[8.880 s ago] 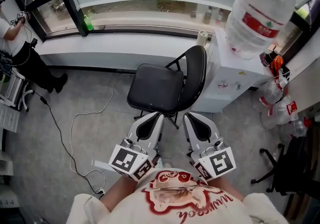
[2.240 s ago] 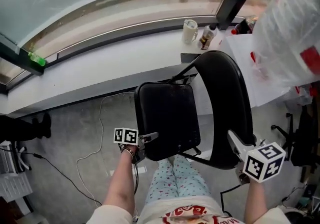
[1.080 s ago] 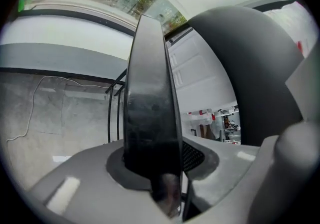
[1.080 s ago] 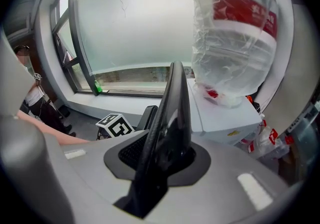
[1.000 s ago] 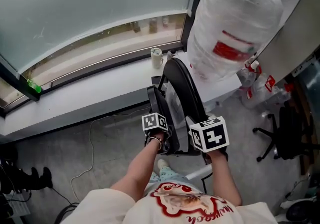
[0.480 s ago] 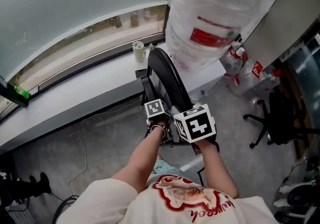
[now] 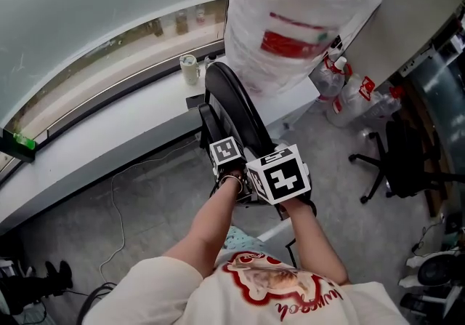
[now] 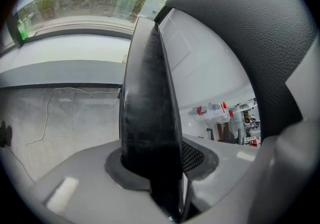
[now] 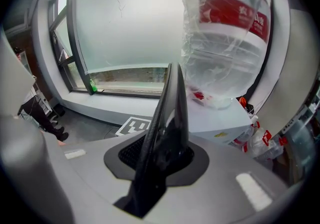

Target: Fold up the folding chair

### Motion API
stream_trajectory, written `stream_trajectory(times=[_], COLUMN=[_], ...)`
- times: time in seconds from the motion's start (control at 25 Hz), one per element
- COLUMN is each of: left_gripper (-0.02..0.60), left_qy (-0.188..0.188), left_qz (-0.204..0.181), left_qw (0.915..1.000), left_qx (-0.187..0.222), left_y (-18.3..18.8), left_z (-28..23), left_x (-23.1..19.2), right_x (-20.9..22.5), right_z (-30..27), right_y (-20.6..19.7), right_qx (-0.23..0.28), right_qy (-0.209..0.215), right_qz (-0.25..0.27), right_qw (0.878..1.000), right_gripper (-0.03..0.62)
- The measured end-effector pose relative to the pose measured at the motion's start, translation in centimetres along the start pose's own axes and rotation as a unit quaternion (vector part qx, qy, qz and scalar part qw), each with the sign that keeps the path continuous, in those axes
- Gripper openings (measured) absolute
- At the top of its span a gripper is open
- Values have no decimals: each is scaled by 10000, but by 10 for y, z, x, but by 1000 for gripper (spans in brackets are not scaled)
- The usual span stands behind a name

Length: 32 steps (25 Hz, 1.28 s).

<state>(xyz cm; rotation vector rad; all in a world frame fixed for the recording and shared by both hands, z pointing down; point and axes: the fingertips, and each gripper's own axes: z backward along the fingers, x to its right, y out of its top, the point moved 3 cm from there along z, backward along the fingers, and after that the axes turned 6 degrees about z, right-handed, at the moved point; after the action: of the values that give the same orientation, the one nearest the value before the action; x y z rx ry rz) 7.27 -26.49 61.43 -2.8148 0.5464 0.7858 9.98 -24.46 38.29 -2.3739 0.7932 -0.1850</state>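
- Beside the window desk (image 7: 109,123), the folding chair (image 7: 234,109) stands nearly flat, its seat (image 8: 147,118) swung up close against the backrest (image 9: 169,113).
- Left tool (image 8: 155,178) is clamped on the seat's edge. Right tool (image 9: 160,168) is clamped on the backrest's rim.
- To finish well, I'd squeeze both panels together evenly while the legs stay planted. Whether the frame has fully closed is hard to tell from here.
- A wrapped water bottle (image 7: 290,18) looms just beside the backrest, so tipping that way risks a knock.
- A mug (image 7: 189,69) sits on the desk behind, and a cable (image 7: 115,193) trails across the floor.
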Motion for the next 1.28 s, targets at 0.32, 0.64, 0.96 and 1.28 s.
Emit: stream_trajectory(times=[0.32, 0.64, 0.96, 1.28], left_gripper=[148, 289, 302, 173], left_qy=[-26, -704, -1597, -2390], left_qz=[34, -1246, -1597, -1420], left_qw=[9999, 9897, 9680, 9106], left_qx=[151, 82, 1094, 3059], left_y=[1, -7, 0, 11], left_z=[-2, 15, 76, 219], left_x=[1, 13, -17, -13], right_x=[0, -1, 23, -21], right_z=[2, 12, 80, 101], right_y=[-2, -5, 21, 59], right_qx=[17, 646, 2175, 3522], right_qy=[78, -76, -548, -64], right_qz=[77, 149, -244, -39], right_qw=[9999, 9978, 9742, 9359], right_gripper=[114, 206, 312, 106])
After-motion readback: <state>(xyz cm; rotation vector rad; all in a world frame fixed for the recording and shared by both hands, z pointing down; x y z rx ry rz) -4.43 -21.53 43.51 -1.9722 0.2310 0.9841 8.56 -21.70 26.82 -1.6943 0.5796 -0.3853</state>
